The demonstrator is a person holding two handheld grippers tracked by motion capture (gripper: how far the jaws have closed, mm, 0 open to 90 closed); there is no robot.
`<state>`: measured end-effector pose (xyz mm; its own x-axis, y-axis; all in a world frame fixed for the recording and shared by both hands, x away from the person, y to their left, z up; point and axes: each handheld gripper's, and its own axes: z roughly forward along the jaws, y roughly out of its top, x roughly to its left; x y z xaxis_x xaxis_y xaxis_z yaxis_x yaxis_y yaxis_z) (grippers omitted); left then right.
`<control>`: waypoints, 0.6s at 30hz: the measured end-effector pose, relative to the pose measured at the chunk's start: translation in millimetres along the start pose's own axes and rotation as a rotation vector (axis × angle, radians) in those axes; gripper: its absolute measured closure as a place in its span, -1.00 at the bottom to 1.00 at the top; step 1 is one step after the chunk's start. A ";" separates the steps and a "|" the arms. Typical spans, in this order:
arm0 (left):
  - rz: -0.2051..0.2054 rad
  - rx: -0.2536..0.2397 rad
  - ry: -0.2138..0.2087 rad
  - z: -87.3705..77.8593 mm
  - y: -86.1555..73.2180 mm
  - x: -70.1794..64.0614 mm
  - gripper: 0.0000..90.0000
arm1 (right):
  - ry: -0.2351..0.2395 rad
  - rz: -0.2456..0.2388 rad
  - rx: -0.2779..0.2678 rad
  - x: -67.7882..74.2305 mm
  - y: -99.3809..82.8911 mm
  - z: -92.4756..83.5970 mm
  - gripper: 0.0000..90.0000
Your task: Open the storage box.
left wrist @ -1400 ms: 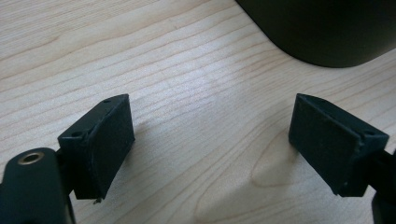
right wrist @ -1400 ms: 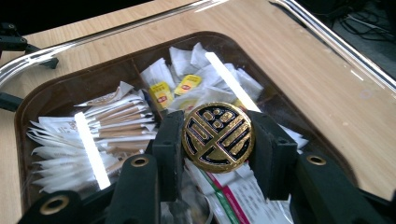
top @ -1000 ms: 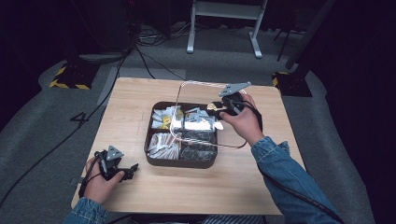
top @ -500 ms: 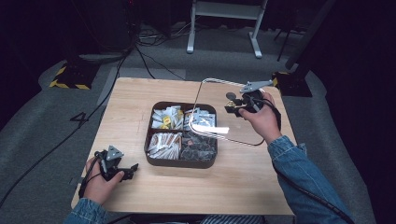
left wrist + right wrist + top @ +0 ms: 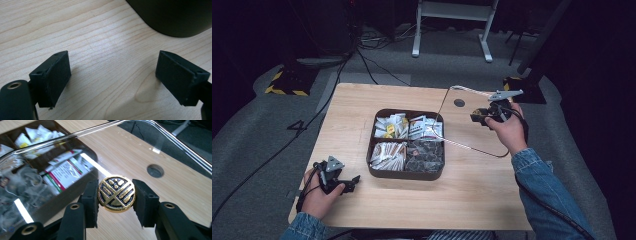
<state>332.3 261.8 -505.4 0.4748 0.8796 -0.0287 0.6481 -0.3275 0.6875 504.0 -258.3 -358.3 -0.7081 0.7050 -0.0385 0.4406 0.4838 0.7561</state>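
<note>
1. Looking down from the high view, the clear, round-cornered see-through lid (image 5: pixel 472 122) hangs tilted over the right part of the pale wooden table (image 5: pixel 362 107), its low left edge over the right rim of the dark brown four-compartment box of tea sachets (image 5: pixel 408 173). The right gripper (image 5: pixel 482 116) carries it by the knob on top, off to the right of the box. The left gripper (image 5: pixel 352 181) rests near the table's front left corner, well apart from the box.

2. Looking along the left gripper view, its two black jaws stand wide apart over bare wood with nothing between them; a dark rounded corner of the box (image 5: pixel 175 17) sits ahead.

3. Looking along the right gripper view, the right gripper (image 5: pixel 116 195) is clamped on the round gold-and-black patterned knob (image 5: pixel 116 193), one pad on each side of its rim.

4. Handling, as a judgement: the lid looks stiff, smooth and breakable, and probably light. The knob is its one sure hold; its rounded edge could slip or let the lid swing, so a firm squeeze and a slow, level set-down on open wood seem wise.
</note>
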 end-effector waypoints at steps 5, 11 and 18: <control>0.001 0.002 -0.001 -0.2 0.1 0.0 -0.71 | -0.029 0.019 0.018 -10.0 -14.5 -1.3 0.31; 0.002 0.001 -0.004 0.2 0.5 0.3 -0.71 | -0.050 0.084 0.023 -22.4 -36.5 2.0 0.31; 0.003 0.001 -0.004 0.3 0.6 0.4 -0.71 | -0.078 0.114 0.026 -31.0 -56.9 11.5 0.31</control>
<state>333.1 261.9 -505.3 0.4790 0.8773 -0.0298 0.6475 -0.3301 0.6869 507.3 -301.8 -407.6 -0.6082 0.7938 -0.0050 0.5302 0.4108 0.7417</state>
